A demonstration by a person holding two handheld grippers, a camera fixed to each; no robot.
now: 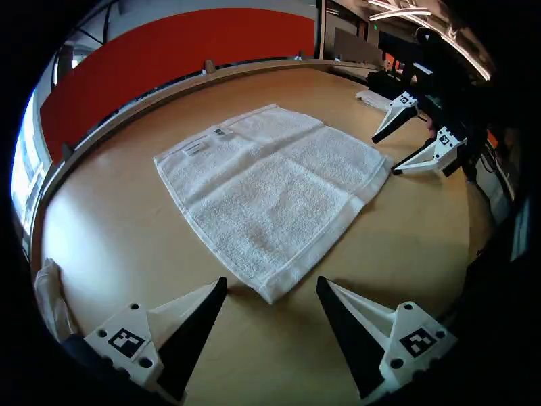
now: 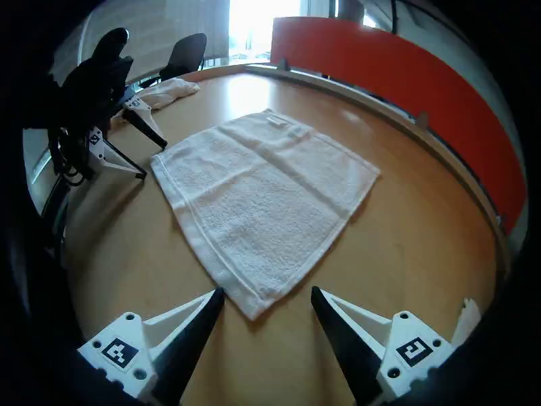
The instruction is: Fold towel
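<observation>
- Left gripper view shows a white towel lying flat on a wooden table, with one corner pointing in between the fingers of the left gripper.
- That gripper's jaws are spread wide, one to each side of the corner, and they hold nothing.
- Right gripper view shows the towel from another side, with a different corner pointing at the right gripper. These tongs are also released and empty, with the fingertips just beside the cloth.
- Each gripper can be seen from the other's camera, farther off at its own corner and open: the right gripper and the left gripper.
- As for progress, no fold is in hand at this moment. The towel sits spread out, smooth and roughly square. One edge looks a little thick, as if doubled, but I cannot tell whether it has been folded once.
- My judgement is that the grasp, the lift and the fold are all yet to be done.
- A small sewn label sits near the far edge of the towel, and its print is too small to read.
- The grippers carry black-and-white square markers, which are patterns rather than words.
- No brand name can be read anywhere.
</observation>
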